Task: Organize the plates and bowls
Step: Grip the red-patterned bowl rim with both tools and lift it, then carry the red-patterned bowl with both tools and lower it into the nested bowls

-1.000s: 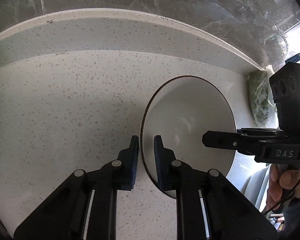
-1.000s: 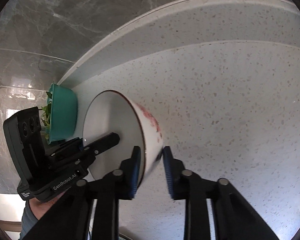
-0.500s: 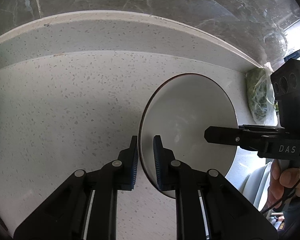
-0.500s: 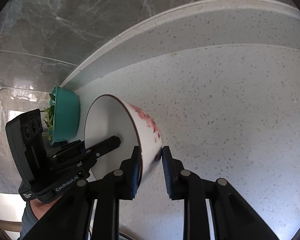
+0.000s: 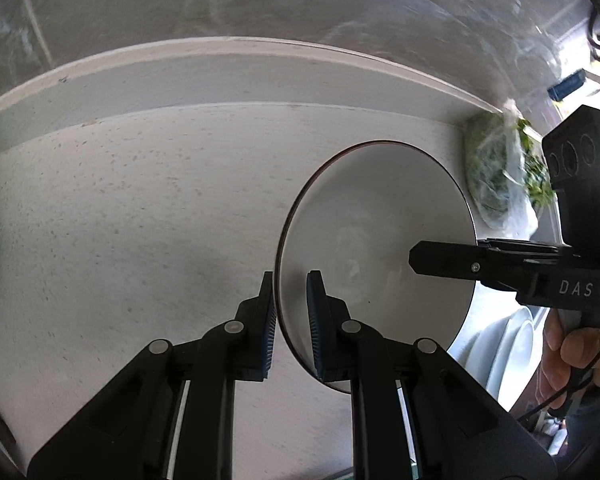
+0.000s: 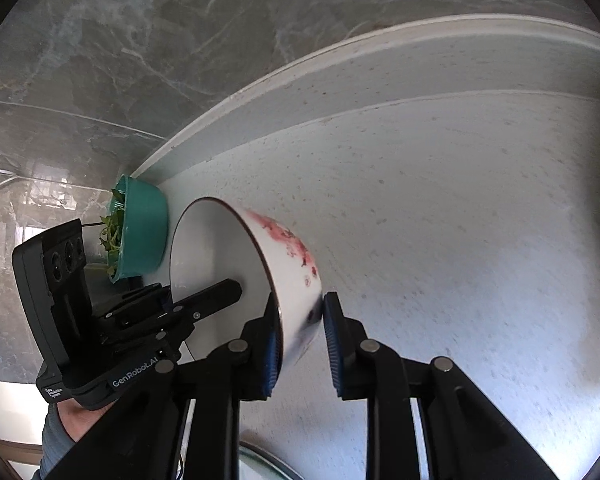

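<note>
Speckled counter (image 6: 460, 200) below. Bowl (image 5: 376, 248), white with red flowers outside, is held on edge above it, mouth toward left gripper (image 5: 291, 312). Both grippers pinch its rim: left jaws on one side, right gripper (image 6: 300, 340) jaws on the opposite side. Teal tub (image 6: 144, 228) of greens stands near wall.
</note>
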